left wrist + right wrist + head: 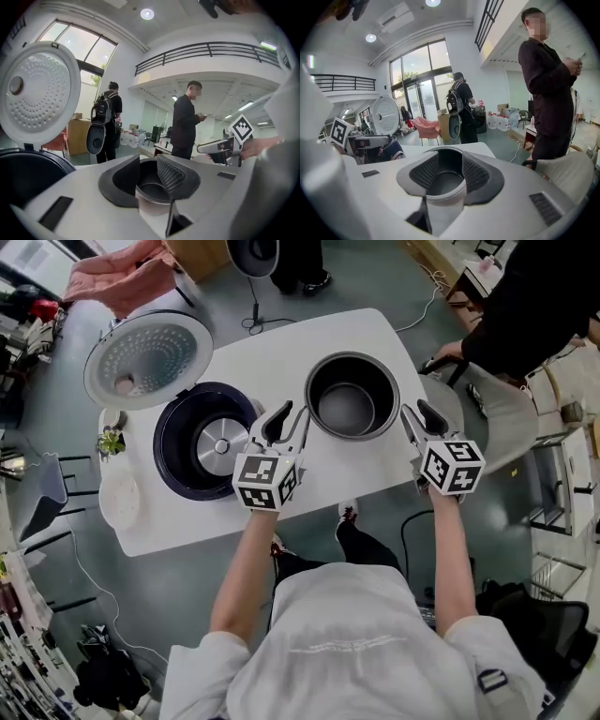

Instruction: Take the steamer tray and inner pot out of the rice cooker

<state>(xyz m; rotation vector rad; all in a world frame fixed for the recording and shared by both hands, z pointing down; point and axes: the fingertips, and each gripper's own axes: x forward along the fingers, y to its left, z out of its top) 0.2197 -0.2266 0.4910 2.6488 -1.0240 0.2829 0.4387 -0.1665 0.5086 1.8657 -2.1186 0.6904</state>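
Note:
The dark metal inner pot stands upright on the white table, to the right of the rice cooker. The cooker's lid is raised and its well shows a bare heating plate. My left gripper hovers just left of the pot, open, with nothing between its pads. Just right of the pot, my right gripper is open and empty as well. In the left gripper view the pot shows beyond the open left gripper. In the right gripper view the pot lies past the open right gripper.
A white round dish and a small plant sit at the table's left end. A person in black stands by a grey chair at the right. A pink cloth lies behind the cooker.

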